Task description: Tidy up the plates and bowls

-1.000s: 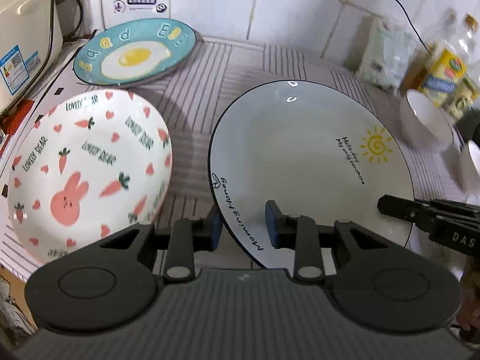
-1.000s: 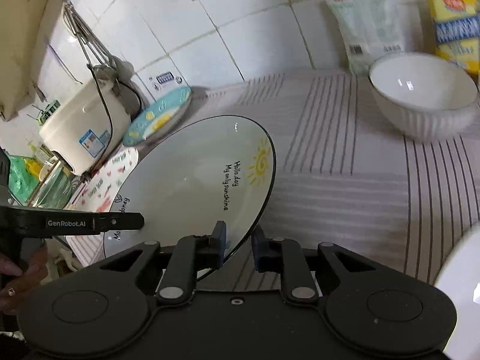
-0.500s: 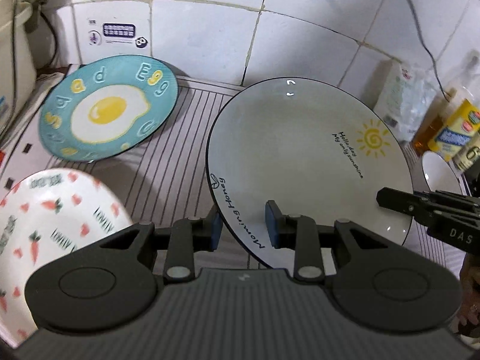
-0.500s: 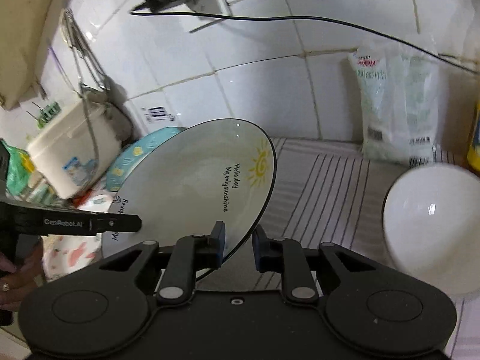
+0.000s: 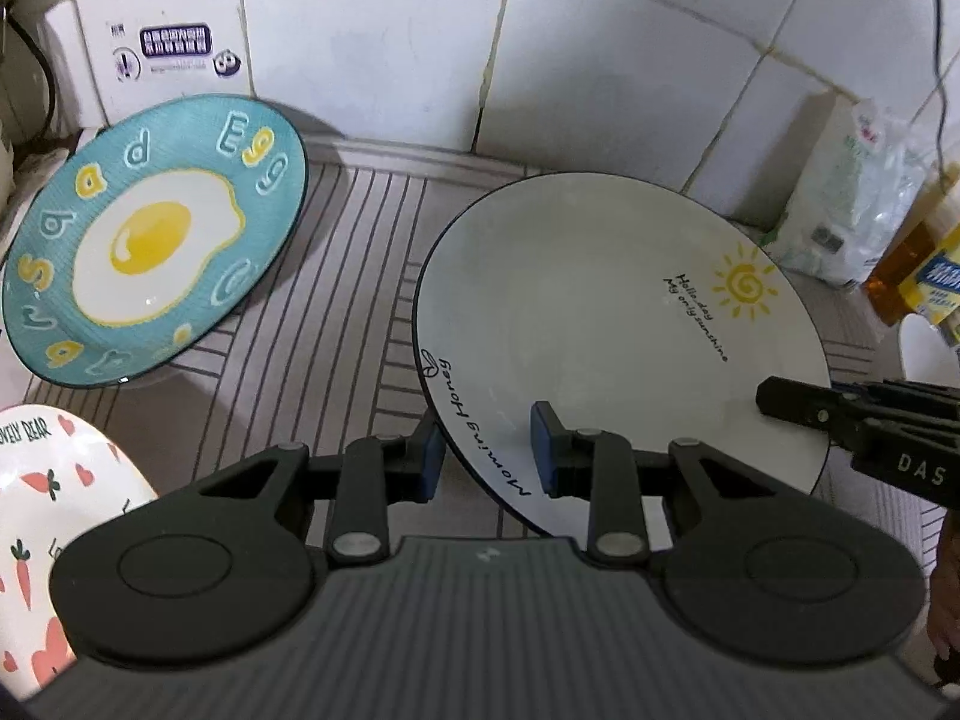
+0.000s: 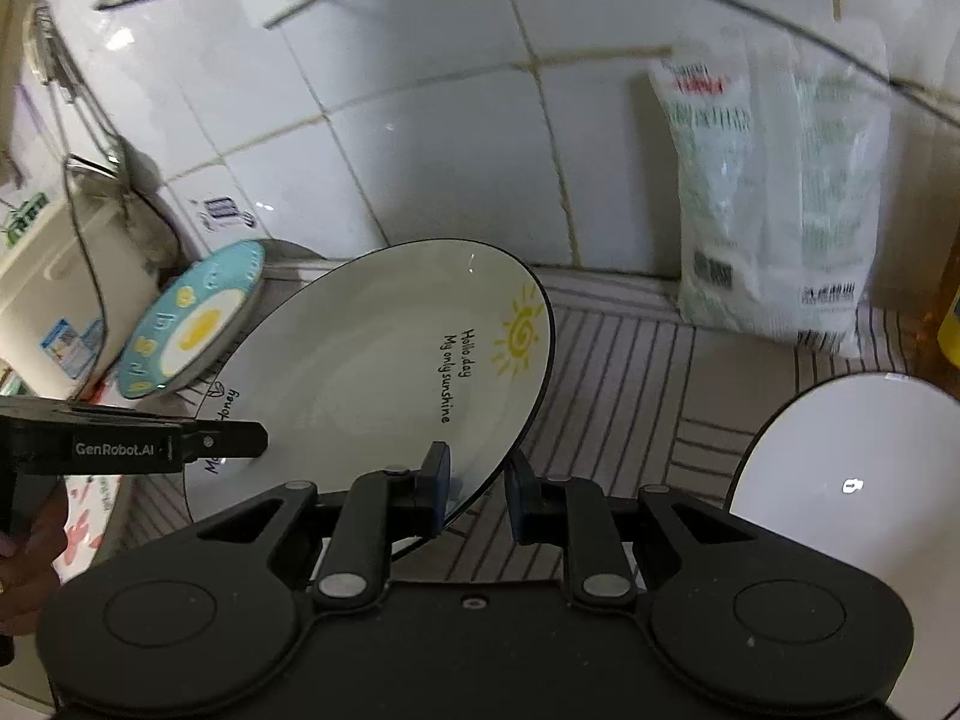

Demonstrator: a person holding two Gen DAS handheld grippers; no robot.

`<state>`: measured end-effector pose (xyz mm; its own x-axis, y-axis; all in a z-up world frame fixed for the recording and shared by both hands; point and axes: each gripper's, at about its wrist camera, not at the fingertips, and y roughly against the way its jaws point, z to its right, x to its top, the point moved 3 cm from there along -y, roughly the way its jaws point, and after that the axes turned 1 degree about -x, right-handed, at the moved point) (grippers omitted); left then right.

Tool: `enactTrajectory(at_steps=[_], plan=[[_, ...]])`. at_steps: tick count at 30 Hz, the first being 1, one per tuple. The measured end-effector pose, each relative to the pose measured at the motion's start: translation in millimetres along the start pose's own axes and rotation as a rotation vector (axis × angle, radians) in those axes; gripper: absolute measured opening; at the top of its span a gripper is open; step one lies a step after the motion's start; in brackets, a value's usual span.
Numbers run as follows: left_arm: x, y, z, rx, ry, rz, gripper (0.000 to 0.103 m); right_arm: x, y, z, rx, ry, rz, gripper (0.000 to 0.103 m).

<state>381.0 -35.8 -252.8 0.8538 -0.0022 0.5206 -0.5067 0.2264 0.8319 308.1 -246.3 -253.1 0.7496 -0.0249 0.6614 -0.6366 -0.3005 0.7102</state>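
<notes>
Two grippers hold one white plate [image 5: 606, 324] between them, lifted off the striped counter mat [image 5: 354, 252]. The left gripper [image 5: 487, 461] has its jaws clamped across the plate's near-left rim, one blue pad under the edge beside the words "Morning Honey", the other on the upper face. The right gripper [image 6: 477, 487] has its jaws clamped across the opposite rim, below the sun drawing, one pad on the face and one behind the edge.

The plate is round with a thin dark rim, so it has no long axis; its face points up and is tilted. In the right wrist view the sun side sits higher and the "Honey" side drops toward the left gripper. The printed lines "Hello day, My only sunshine" run roughly from the far rim toward the right gripper. In the left wrist view the right gripper's black finger reaches in over the rim from the right.

A blue egg plate [image 5: 150, 240] lies on the mat to the left, near the tiled wall [image 5: 372, 48], apart from the held plate. A carrot-and-heart plate [image 5: 54, 516] shows at the lower left, nearer the camera. A white bowl [image 6: 852, 516] sits on the mat to the right, and a plastic bag [image 6: 774, 198] leans against the wall behind it. A white rice cooker [image 6: 66, 294] stands at far left.
</notes>
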Motion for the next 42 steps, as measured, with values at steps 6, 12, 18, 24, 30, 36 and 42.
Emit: enactTrajectory(at_steps=[6,12,18,24,30,36,42], plan=[[0.8,-1.5,1.3,0.013,0.024,-0.036,0.029,-1.9,-8.3,-3.7,-0.058,-0.014,-0.046,0.027],[-8.5,18.8,-1.0,0.098,0.03,0.027,0.036,-6.2,1.8,-24.8,-0.181,0.063,-0.043,0.033],[-19.3,49.5,-2.7,0.143,0.035,0.066,0.044,-11.1,36.9,-33.7,-0.131,0.054,0.055,0.042],[-32.6,76.1,-4.4,0.184,0.025,0.109,0.057,-13.3,64.3,-52.4,-0.098,0.076,0.13,0.046],[-49.5,95.5,-11.6,0.227,0.023,0.145,0.063,-22.3,71.4,-73.0,-0.1,0.15,0.134,0.053],[-69.7,125.7,-28.4,0.234,0.069,0.174,0.064,-26.0,85.4,-97.4,-0.04,0.189,0.159,0.055],[-83.8,154.6,-45.9,0.245,0.105,0.204,0.069,-29.3,108.4,-130.8,0.033,0.245,0.196,0.058]])
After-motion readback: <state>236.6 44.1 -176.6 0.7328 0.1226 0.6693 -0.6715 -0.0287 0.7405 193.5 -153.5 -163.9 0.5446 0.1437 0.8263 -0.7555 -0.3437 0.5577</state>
